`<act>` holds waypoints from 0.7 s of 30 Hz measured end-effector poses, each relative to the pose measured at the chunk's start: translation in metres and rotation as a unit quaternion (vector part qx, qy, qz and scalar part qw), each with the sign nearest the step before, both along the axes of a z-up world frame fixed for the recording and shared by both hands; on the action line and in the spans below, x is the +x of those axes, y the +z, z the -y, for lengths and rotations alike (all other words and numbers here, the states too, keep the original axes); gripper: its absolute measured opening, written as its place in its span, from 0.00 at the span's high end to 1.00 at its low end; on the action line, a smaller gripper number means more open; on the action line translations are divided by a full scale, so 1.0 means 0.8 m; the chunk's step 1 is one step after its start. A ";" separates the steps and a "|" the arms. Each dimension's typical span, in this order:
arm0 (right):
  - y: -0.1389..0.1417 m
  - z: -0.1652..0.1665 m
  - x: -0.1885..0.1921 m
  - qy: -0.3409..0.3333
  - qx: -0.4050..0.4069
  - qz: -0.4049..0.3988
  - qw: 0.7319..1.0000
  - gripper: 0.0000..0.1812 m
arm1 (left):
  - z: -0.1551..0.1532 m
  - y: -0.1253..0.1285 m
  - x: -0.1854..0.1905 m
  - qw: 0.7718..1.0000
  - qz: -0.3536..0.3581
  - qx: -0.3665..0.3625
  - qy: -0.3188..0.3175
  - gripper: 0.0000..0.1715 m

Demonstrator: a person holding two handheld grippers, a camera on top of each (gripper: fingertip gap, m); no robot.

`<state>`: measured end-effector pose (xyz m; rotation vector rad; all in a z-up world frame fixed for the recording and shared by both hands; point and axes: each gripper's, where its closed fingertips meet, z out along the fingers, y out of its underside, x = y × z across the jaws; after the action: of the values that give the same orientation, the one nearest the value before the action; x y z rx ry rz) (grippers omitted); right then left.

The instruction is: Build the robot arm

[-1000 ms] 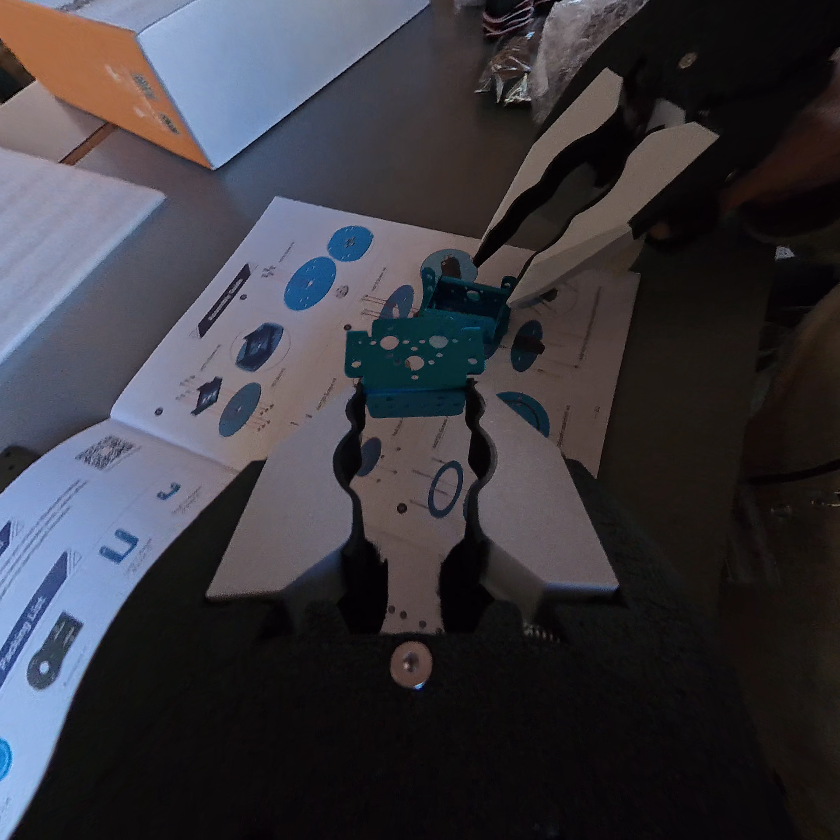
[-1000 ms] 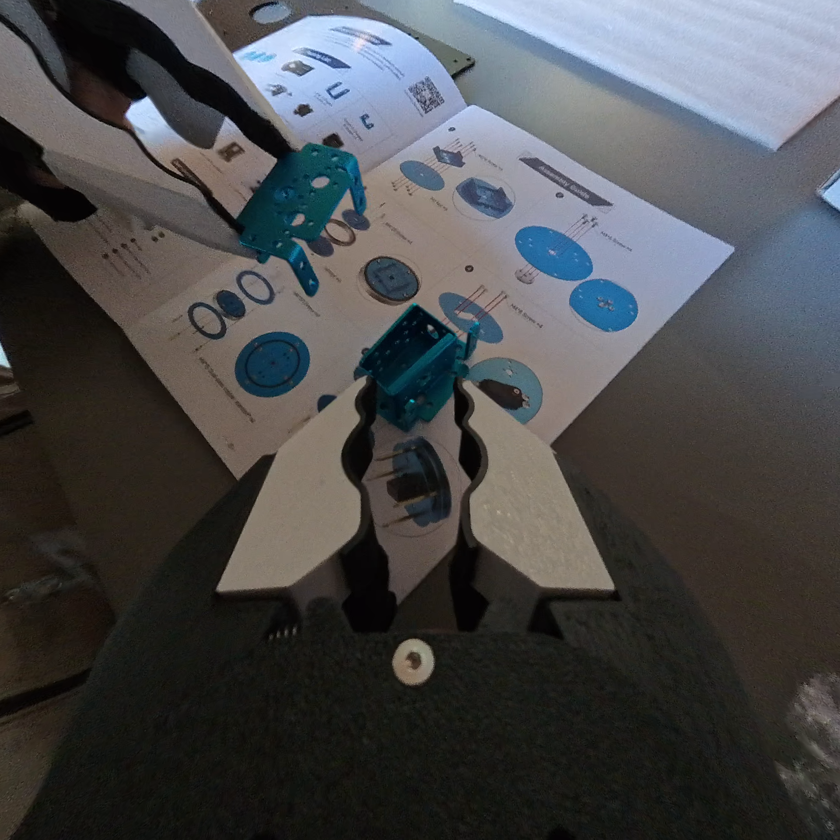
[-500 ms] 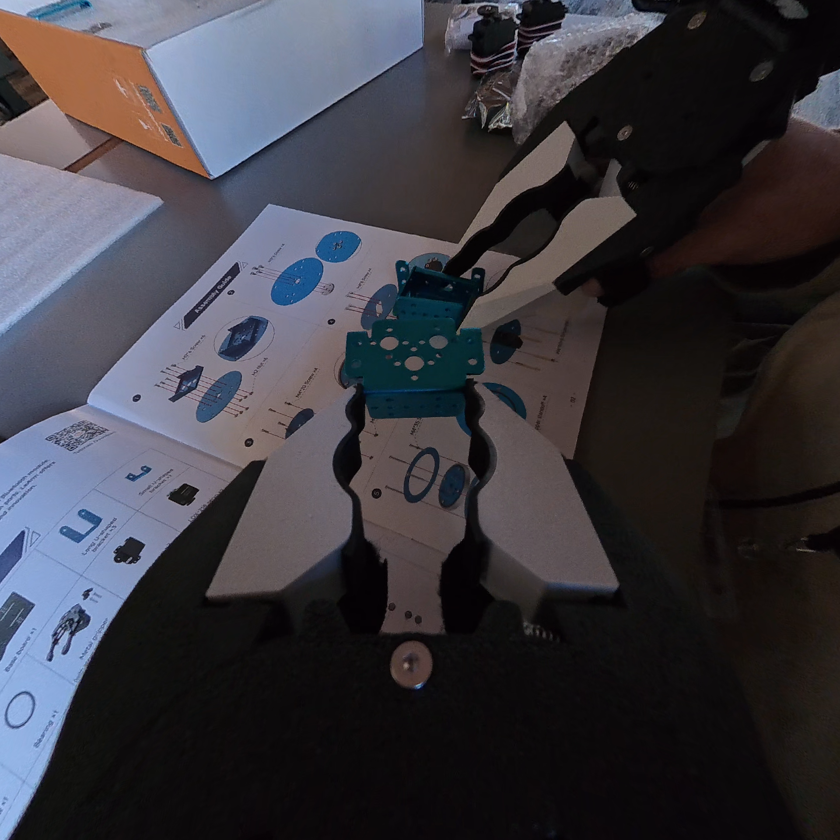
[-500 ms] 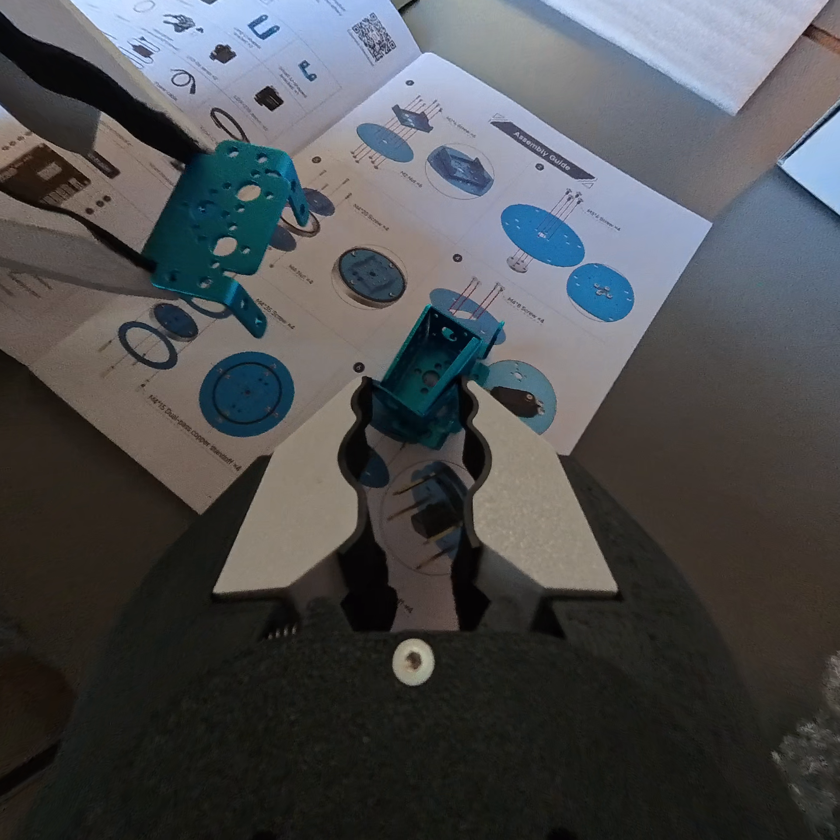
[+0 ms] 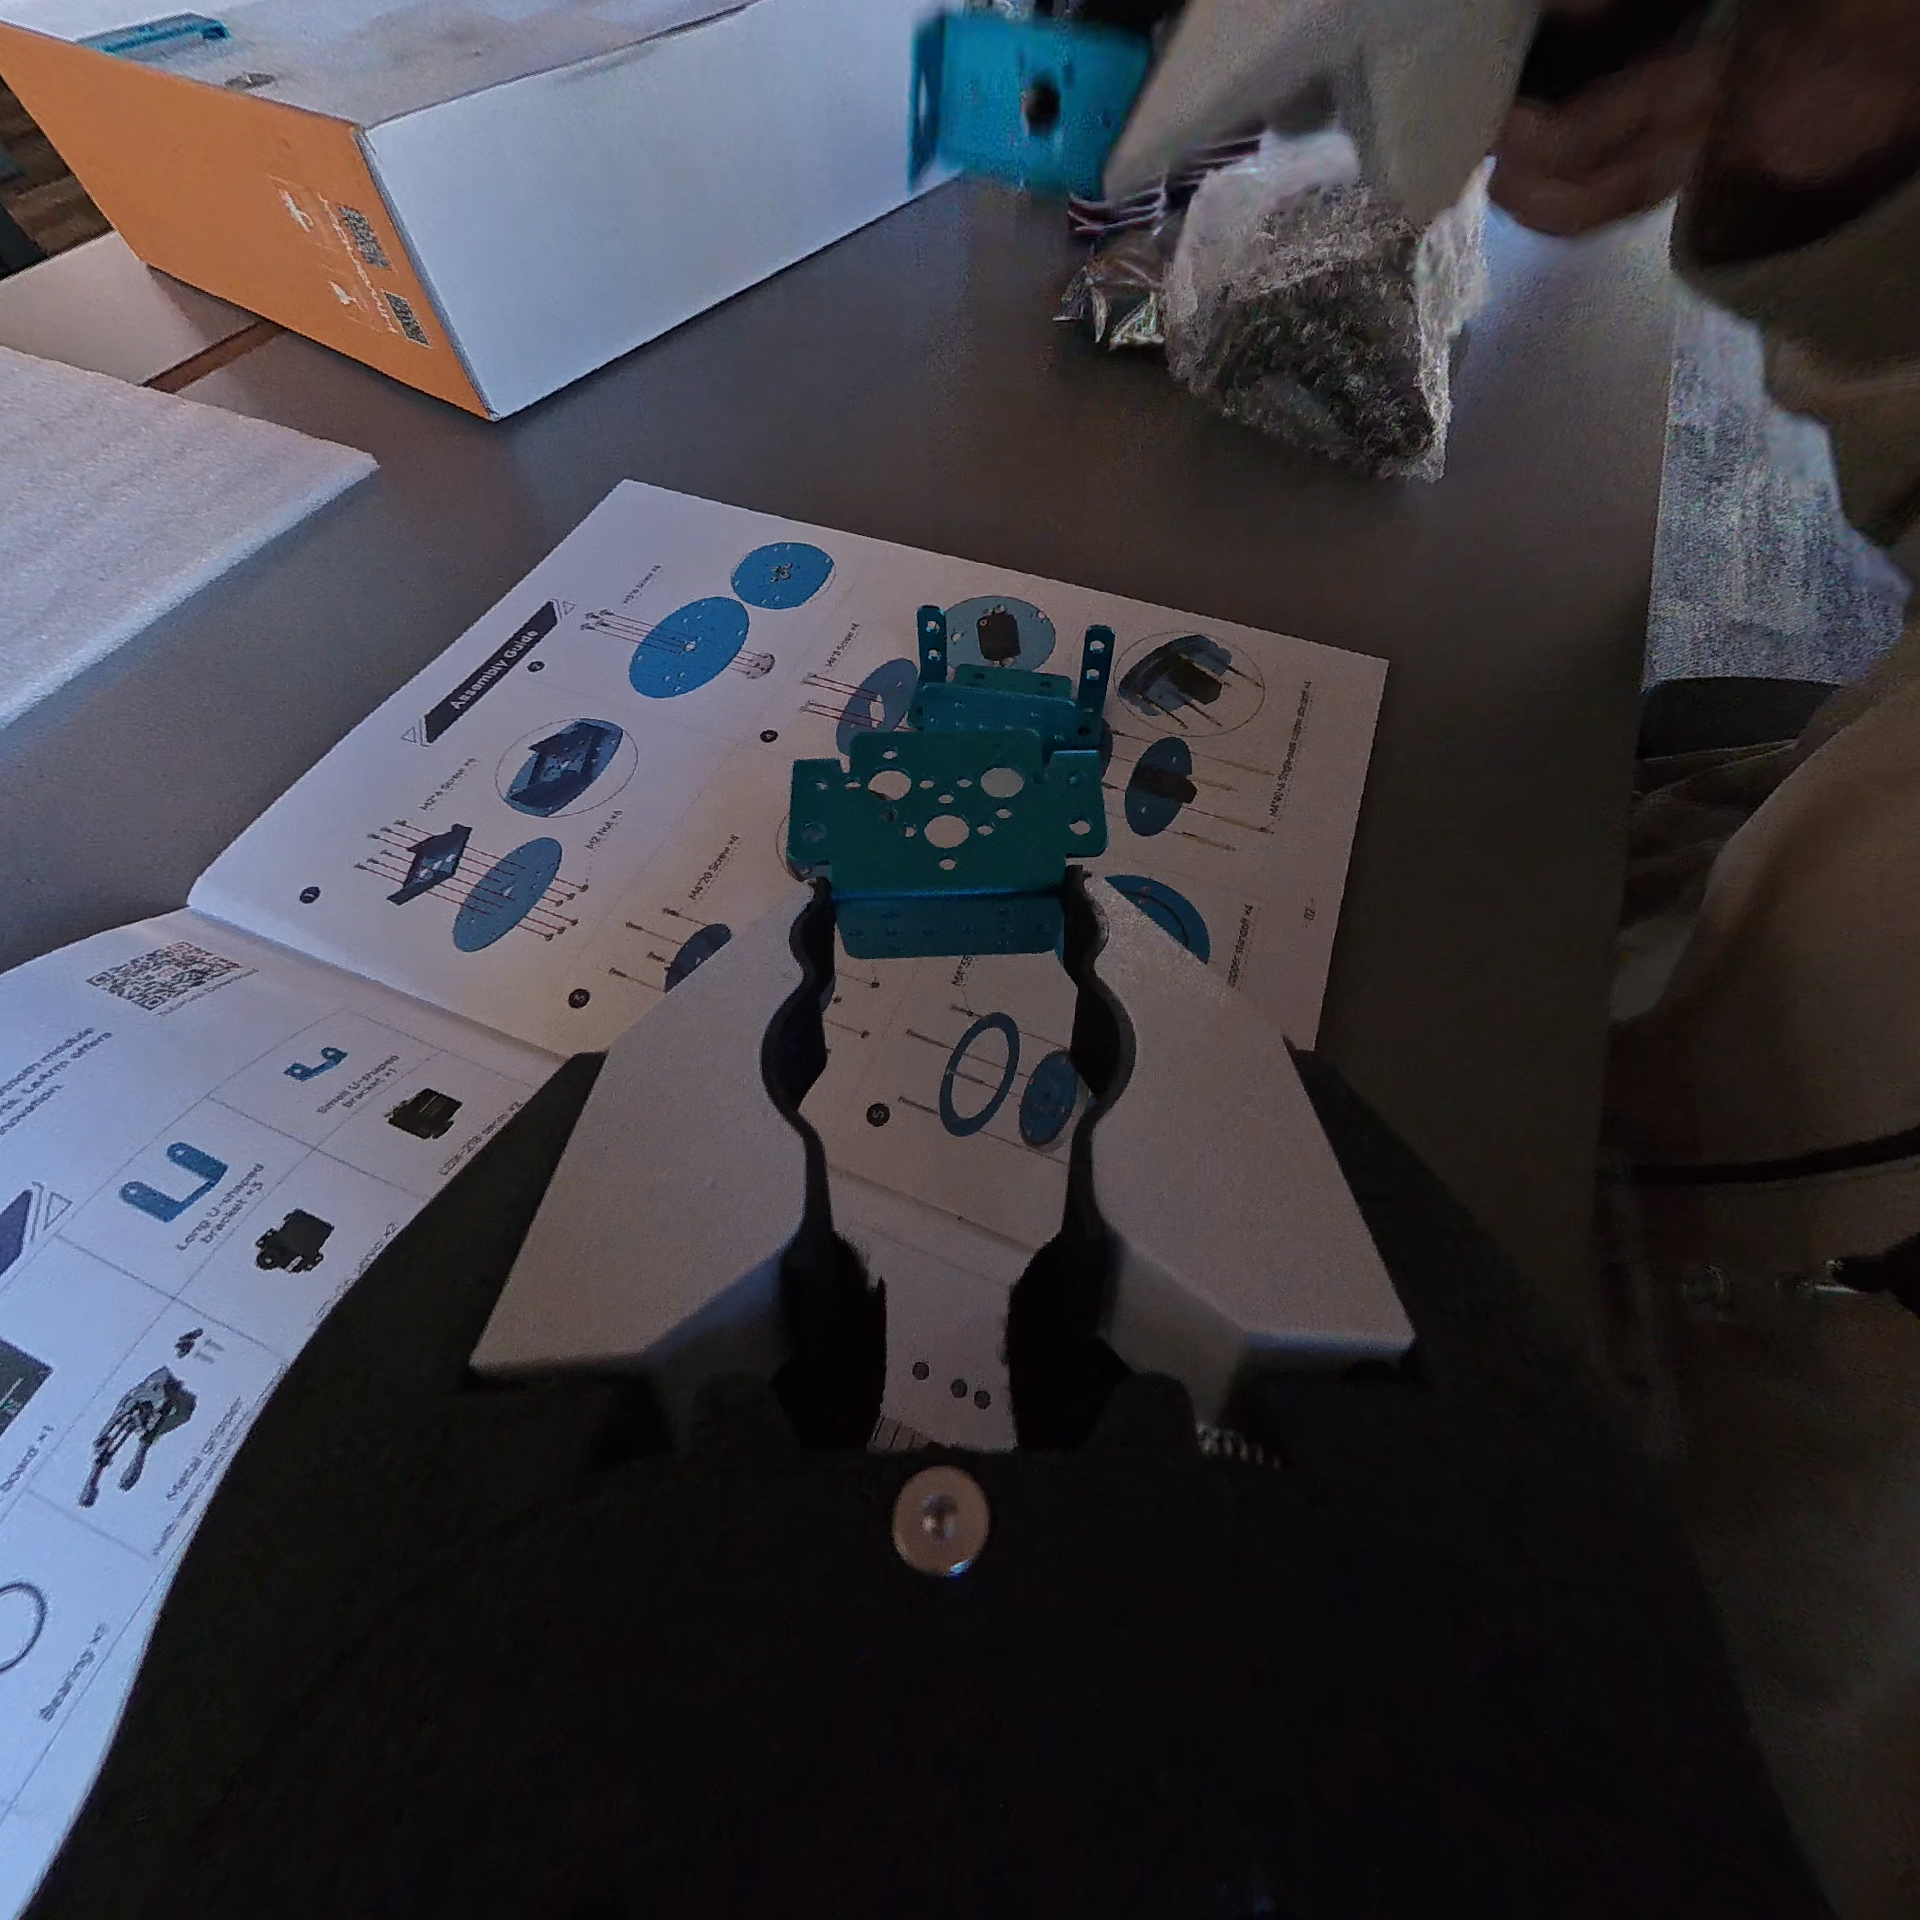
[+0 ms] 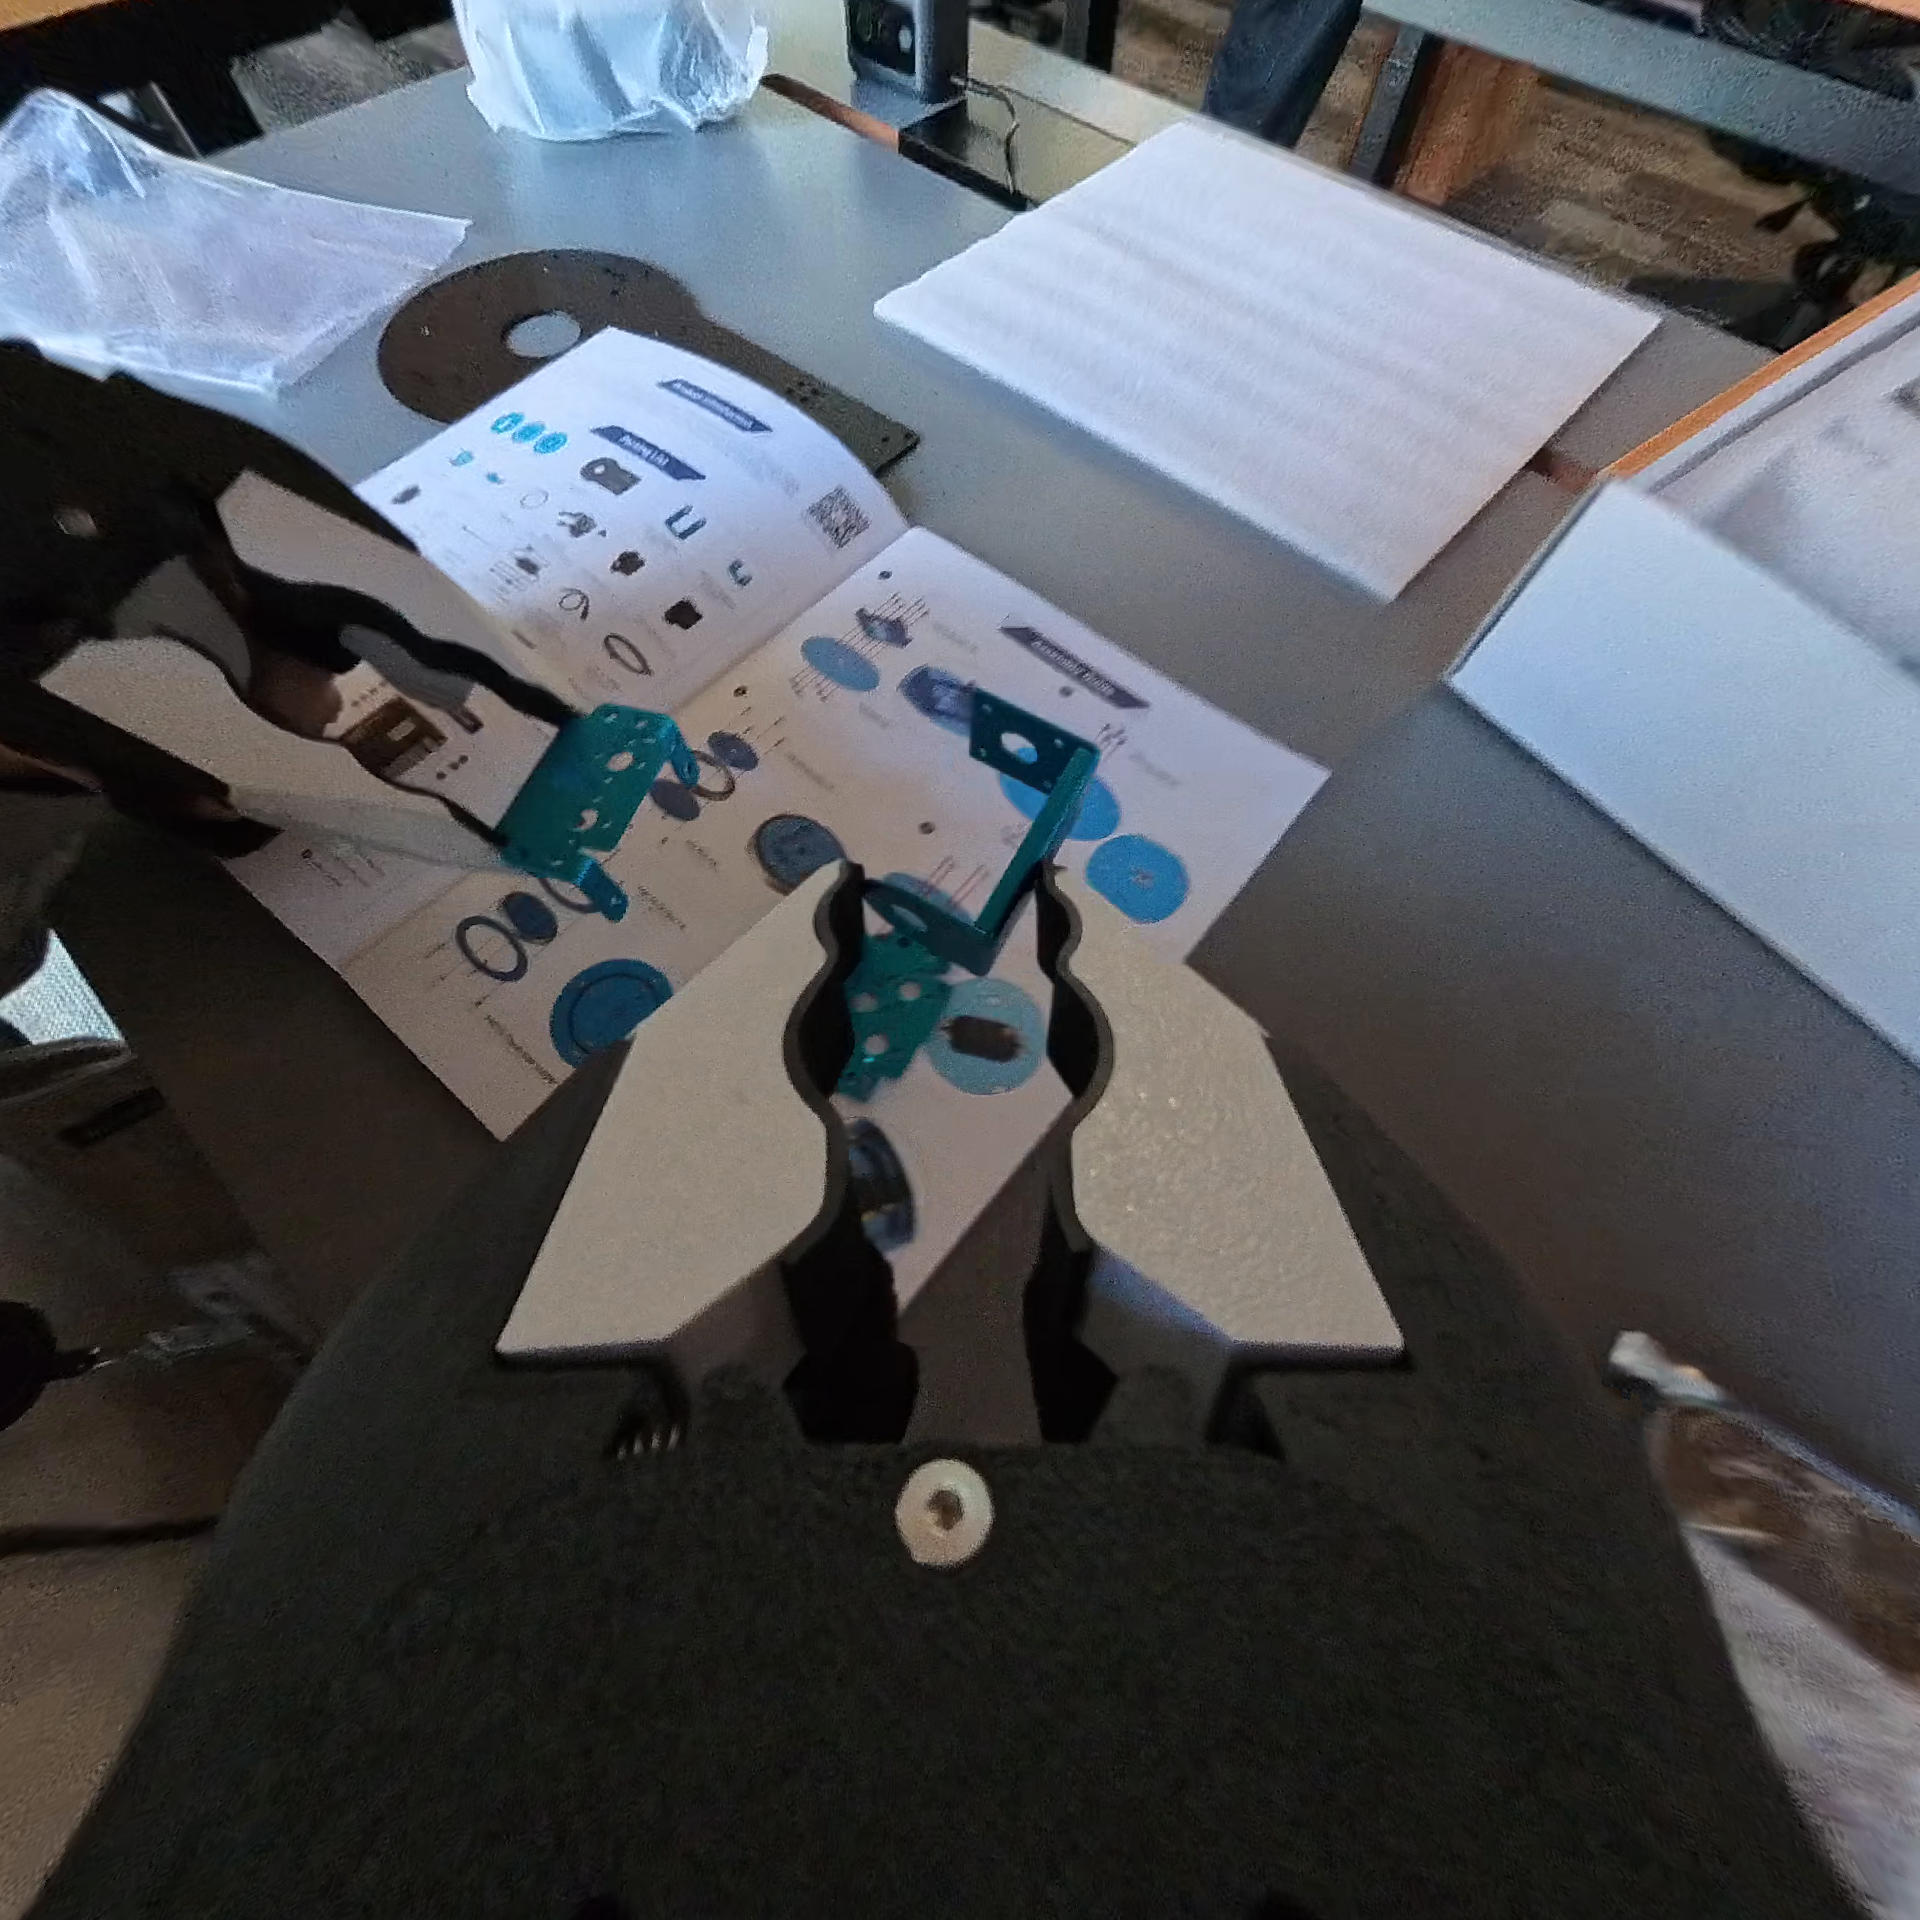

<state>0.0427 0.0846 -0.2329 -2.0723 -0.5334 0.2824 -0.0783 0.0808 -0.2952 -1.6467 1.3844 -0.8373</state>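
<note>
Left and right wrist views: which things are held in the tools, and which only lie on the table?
In the tools:
left tool: perforated teal bracket
right tool: angled teal bracket

Lying about:
open booklet, orange-and-white box, foam sheet, black plate, bagged parts

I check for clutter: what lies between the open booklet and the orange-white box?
Only the bare grey table, shown in the left wrist view.

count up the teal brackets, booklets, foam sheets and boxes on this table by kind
teal brackets: 3 (left-held bracket in the left gripper, right-held bracket in the right gripper, loose bracket lying on the booklet)
booklet: 1
white foam sheet: 1
orange and white box: 1
total: 6
</note>
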 end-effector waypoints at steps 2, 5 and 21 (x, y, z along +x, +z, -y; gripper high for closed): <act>0.029 -0.013 0.028 0.002 0.013 0.025 1.000 0.82 | 0.000 0.000 0.002 1.000 0.001 -0.002 -0.001 0.75; 0.065 -0.048 0.093 -0.011 0.025 0.099 0.995 0.82 | 0.001 0.003 0.004 1.000 0.004 -0.007 -0.002 0.75; -0.089 -0.323 0.225 0.136 -0.268 0.119 0.946 0.82 | -0.020 0.021 0.033 0.999 0.005 -0.021 0.029 0.75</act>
<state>0.2228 0.3430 -0.3044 -2.5776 -0.9801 0.3701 -0.0520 0.0971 -0.2783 -1.7029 1.3142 -0.8452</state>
